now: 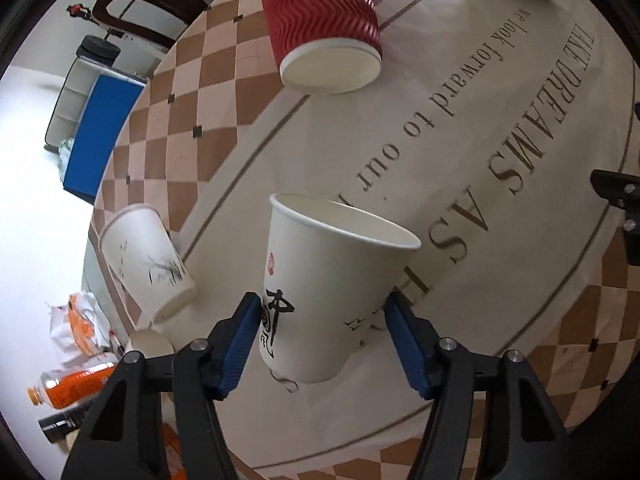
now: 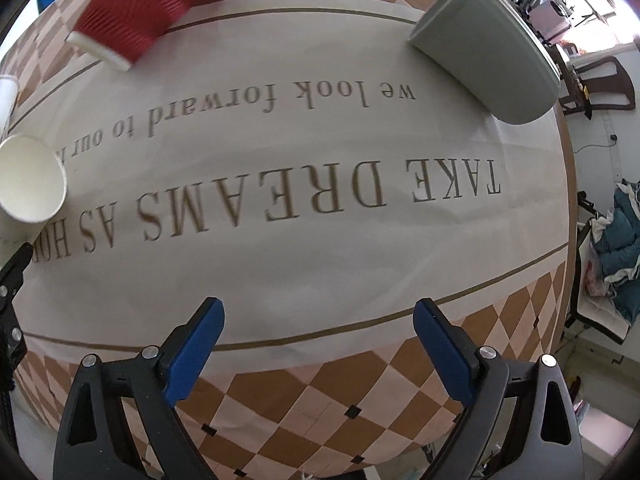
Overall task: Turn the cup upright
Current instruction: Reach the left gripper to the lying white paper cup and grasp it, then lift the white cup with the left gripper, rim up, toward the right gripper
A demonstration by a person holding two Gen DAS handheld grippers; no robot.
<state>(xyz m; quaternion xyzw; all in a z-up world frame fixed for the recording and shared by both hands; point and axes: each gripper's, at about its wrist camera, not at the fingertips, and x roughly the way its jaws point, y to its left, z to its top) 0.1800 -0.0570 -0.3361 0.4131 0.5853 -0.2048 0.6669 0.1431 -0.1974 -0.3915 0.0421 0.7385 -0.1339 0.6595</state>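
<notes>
A white paper cup with black calligraphy (image 1: pixel 328 284) stands mouth-up on the round table, slightly tilted in the left wrist view. My left gripper (image 1: pixel 322 316) has its blue pads either side of the cup's lower half; the left pad touches it and a thin gap shows at the right pad. The same cup's open mouth shows in the right wrist view (image 2: pixel 30 178) at the far left. My right gripper (image 2: pixel 318 320) is open and empty above the table's near edge.
A red ribbed cup (image 1: pixel 320 20) lies on its side at the far part of the table (image 1: pixel 460 208). A grey-green cup (image 2: pixel 492 48) lies on its side at the right. Another white cup (image 1: pixel 144 260) sits near the left edge. Bottles and bags lie on the floor.
</notes>
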